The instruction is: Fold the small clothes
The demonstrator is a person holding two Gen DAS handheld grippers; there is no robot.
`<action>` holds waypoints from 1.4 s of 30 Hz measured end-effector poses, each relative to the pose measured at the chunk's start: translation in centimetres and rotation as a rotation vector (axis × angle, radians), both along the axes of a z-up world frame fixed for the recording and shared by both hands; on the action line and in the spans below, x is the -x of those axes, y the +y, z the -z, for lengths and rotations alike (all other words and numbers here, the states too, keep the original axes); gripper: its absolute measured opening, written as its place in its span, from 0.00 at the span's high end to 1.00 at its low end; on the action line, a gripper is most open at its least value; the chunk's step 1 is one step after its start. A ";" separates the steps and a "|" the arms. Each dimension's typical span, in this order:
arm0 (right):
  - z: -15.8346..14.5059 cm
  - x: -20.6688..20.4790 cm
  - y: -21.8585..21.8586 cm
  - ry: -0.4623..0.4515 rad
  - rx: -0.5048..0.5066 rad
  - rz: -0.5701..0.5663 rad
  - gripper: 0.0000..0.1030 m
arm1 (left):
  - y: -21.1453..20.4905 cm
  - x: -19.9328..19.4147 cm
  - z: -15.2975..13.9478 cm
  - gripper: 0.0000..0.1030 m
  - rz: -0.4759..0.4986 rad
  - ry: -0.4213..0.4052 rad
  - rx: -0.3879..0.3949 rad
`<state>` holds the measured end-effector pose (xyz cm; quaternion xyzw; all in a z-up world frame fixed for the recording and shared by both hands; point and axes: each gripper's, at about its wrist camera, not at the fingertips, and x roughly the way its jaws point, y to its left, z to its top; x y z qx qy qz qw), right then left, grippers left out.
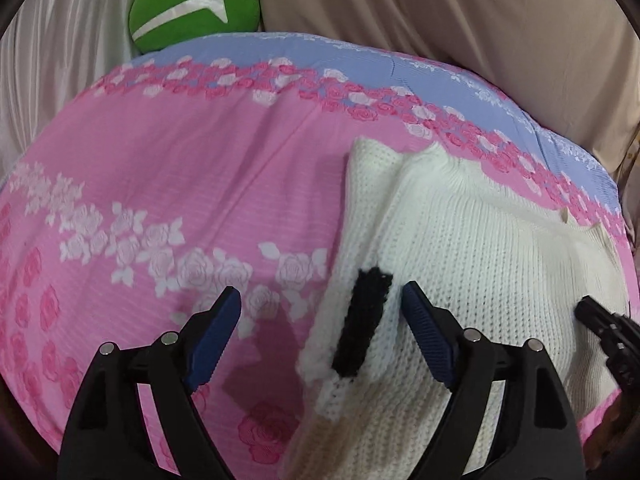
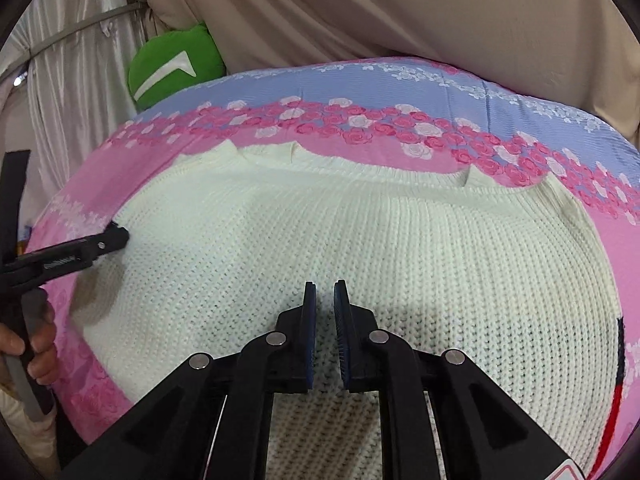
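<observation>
A white knit sweater point(image 2: 360, 248) lies flat on the pink floral bedspread point(image 1: 160, 184); it also shows in the left wrist view point(image 1: 460, 248), with a black stripe point(image 1: 362, 322) on a folded sleeve at its left edge. My left gripper point(image 1: 320, 312) is open, its jaws astride that black stripe just above the sweater's left edge. It also shows in the right wrist view point(image 2: 116, 238). My right gripper point(image 2: 325, 292) hovers over the sweater's lower middle, its jaws nearly closed with a narrow gap and nothing between them. Its tip shows in the left wrist view point(image 1: 588, 308).
A green plush cushion point(image 1: 192, 12) sits at the bed's far left corner against white curtains point(image 1: 60, 60). A beige drape point(image 2: 400, 12) hangs behind the bed. The bedspread has a blue band point(image 2: 320, 80) along its far edge.
</observation>
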<state>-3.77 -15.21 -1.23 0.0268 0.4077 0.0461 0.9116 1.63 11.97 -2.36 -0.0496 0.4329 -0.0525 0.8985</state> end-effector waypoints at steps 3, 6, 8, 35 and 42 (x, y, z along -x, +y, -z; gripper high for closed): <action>0.8 0.1 0.3 -0.011 0.027 0.010 0.88 | -0.2 0.2 -0.1 0.22 0.000 -0.011 -0.010; 1.0 0.1 0.6 -0.024 0.054 0.012 0.88 | -0.6 0.1 -0.1 0.22 0.012 -0.011 -0.013; 1.1 0.2 0.7 -0.031 0.065 0.015 0.88 | -0.8 0.0 -0.1 0.22 0.018 -0.008 -0.009; 1.3 0.1 -1.5 -0.047 -0.127 -0.012 0.87 | -5.3 1.1 -5.9 0.79 0.222 -0.104 0.238; 0.3 3.7 -6.0 -0.083 -0.262 0.049 0.82 | -14.9 3.9 -9.3 0.80 0.450 -0.199 0.180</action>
